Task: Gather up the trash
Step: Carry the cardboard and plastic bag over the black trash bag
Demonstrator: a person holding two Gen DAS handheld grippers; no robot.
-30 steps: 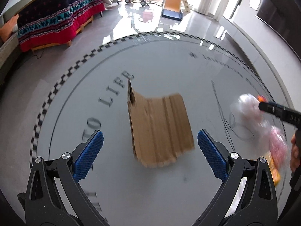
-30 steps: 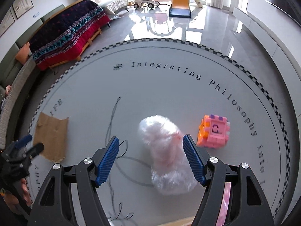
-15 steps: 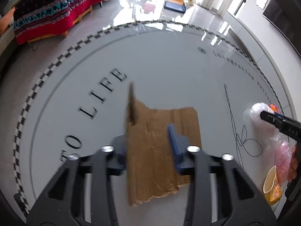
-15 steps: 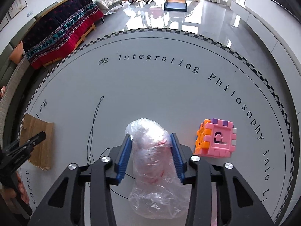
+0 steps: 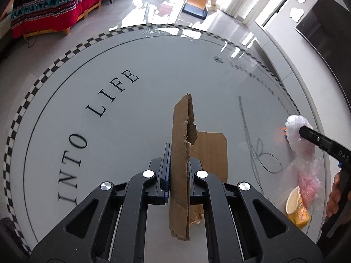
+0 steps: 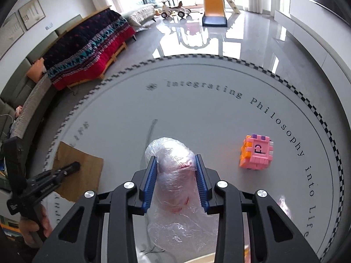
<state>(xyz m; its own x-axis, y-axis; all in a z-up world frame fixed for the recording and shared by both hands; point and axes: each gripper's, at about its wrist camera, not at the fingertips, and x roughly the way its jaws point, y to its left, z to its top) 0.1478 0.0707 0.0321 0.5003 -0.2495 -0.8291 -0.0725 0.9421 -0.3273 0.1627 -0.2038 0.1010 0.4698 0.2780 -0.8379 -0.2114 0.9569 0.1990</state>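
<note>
Left gripper (image 5: pixel 177 175) has gone from wide apart over the flat cardboard piece (image 5: pixel 179 164) to clamped on its raised flap, with the rest of the sheet on the round table (image 5: pixel 109 153). Right gripper (image 6: pixel 175 182), wide a second ago, is closing on the clear plastic bag (image 6: pixel 175 175), its pads pressing the bundle from both sides. So both hands now have trash secured; lifting and carrying it off looks next, while the paper cup (image 5: pixel 297 208) and pink toy cube (image 6: pixel 256 153) remain on the table

Left gripper (image 5: pixel 178 175) clamped shut and angled downward, right gripper (image 6: pixel 176 182) jaws closing, angled downward
</note>
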